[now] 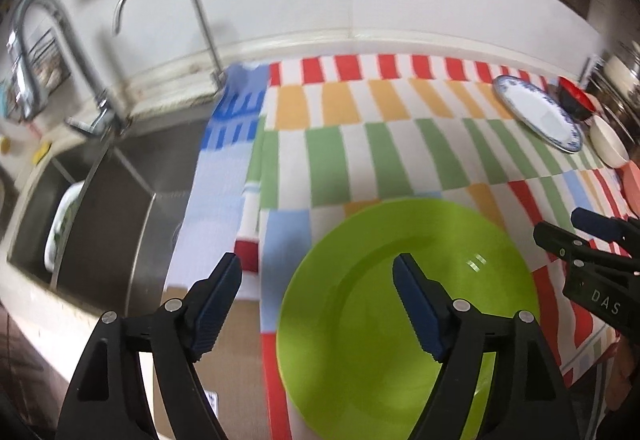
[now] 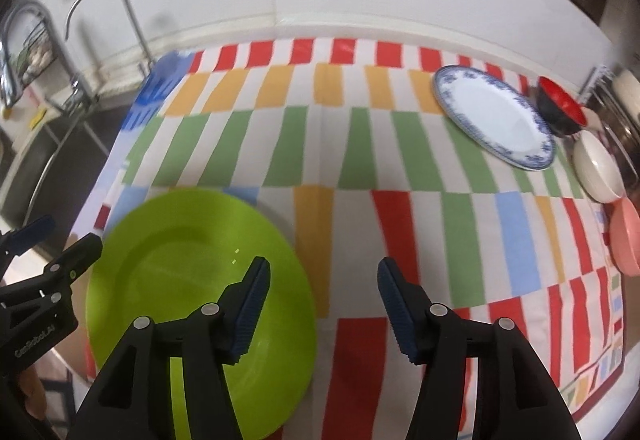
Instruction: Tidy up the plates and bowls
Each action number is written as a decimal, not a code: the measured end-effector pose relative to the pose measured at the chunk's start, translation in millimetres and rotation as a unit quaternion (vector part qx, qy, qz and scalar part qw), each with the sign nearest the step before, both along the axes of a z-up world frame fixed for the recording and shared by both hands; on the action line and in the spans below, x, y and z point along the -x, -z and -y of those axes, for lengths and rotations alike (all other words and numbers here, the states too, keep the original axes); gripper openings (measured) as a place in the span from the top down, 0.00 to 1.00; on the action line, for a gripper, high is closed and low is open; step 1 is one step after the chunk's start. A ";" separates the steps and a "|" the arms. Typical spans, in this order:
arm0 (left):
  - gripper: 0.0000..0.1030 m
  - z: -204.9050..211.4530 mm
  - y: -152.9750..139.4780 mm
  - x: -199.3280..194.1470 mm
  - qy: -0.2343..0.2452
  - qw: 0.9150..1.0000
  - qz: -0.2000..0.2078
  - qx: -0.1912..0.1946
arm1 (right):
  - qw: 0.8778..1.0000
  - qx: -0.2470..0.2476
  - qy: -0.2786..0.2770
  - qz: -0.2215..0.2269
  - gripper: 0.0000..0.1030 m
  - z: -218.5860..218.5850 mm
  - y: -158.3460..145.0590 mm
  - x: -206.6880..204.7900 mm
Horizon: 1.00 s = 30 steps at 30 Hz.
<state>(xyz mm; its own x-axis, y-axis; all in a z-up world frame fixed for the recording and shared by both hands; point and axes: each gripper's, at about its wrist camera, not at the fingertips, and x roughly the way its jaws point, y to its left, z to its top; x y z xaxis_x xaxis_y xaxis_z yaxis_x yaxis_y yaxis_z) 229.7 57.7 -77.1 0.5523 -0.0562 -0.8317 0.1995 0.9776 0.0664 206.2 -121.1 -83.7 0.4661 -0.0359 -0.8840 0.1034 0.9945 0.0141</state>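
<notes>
Both grippers hang over the green plate [image 1: 404,304], which lies flat on the striped cloth [image 2: 360,144]. Left gripper [image 1: 318,300] has its jaws apart with nothing between the pads; the plate's left rim sits below and between them, right pad over the plate's well. Right gripper [image 2: 324,304] also stands open and empty; its left pad is over the plate's right rim, its right pad over bare cloth. Neither touches the plate as far as the views show. Ahead of the right jaws, far right: blue-rimmed plate [image 2: 494,116], red bowl [image 2: 560,106] just behind it, white bowl [image 2: 598,166], pink bowl [image 2: 626,236] at the cloth's edge. Sink [image 1: 112,200] and faucet [image 1: 168,24] lie left of the left jaws. Likely step: the green plate is placed, next piece to fetch. To do it well, lift clear of the rim before swinging, approach the blue-rimmed plate edge-on, one pad under the rim, one above, and avoid nudging the red bowl beside it.
</notes>
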 end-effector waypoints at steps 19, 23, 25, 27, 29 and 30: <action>0.19 74.7 -42.6 -33.7 0.121 0.991 0.056 0.007 | 0.990 0.038 0.115 0.068 0.34 65.3 -40.4 5.0; 0.19 96.4 -50.2 -38.2 0.128 0.990 0.060 0.012 | 0.988 0.051 0.122 0.080 0.34 86.8 -50.0 3.3; 0.19 109.1 -53.3 -40.8 0.132 0.989 0.063 0.011 | 0.987 0.059 0.123 0.084 0.34 98.0 -54.2 2.6; 0.19 120.0 -55.7 -43.6 0.135 0.989 0.064 0.012 | 0.986 0.064 0.128 0.089 0.34 110.2 -58.3 1.9; 0.19 131.2 -58.8 -46.1 0.138 0.988 0.065 0.012 | 0.985 0.066 0.129 0.093 0.34 123.1 -61.8 -0.6; 0.19 136.9 -59.7 -48.3 0.140 0.988 0.065 0.012 | 0.984 0.069 0.130 0.096 0.34 128.9 -63.7 -1.6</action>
